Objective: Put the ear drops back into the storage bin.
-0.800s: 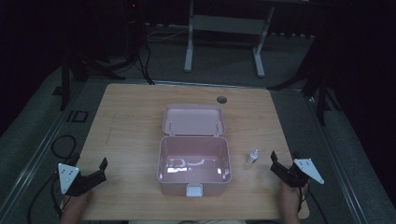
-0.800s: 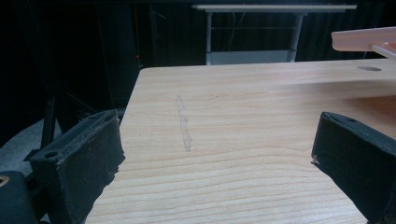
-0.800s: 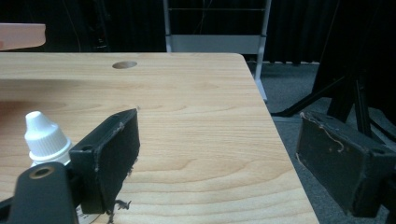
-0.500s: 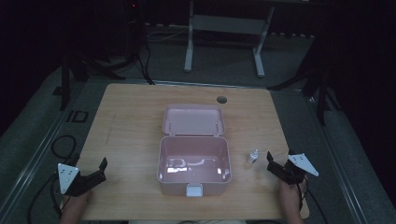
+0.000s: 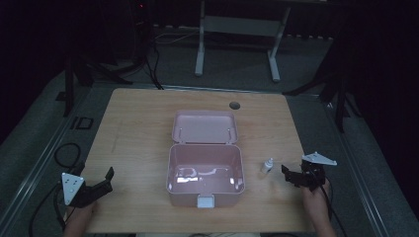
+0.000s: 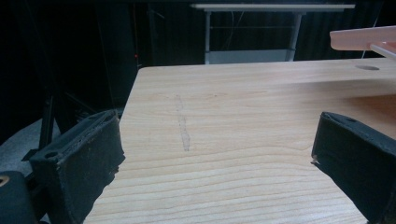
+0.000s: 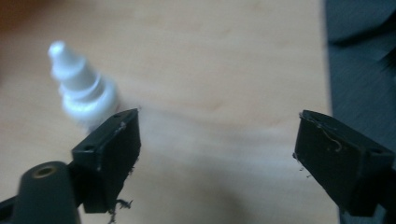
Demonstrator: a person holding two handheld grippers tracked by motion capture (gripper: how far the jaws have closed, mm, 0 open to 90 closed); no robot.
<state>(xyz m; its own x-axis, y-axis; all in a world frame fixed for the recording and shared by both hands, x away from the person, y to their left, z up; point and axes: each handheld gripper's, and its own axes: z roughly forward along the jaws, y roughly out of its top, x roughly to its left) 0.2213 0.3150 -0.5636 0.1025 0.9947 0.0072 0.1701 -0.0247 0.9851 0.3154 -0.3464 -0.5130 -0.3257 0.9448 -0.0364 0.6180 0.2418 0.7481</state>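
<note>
Right gripper (image 5: pixel 291 176) sits just right of the small white dropper bottle (image 5: pixel 267 165), jaws spread, empty. Bottle stands upright just right of the open pink box (image 5: pixel 205 170). Likely a grasp next: swing left, centre the bottle body between the jaws, close gently. Left gripper (image 5: pixel 99 185), spread, idles well left of the box.

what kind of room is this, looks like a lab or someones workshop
Probably a lab or recording studio rather than a home: a bare wooden table in a dark room, black stands and cables on the floor around it, and another desk's white frame behind.
</note>
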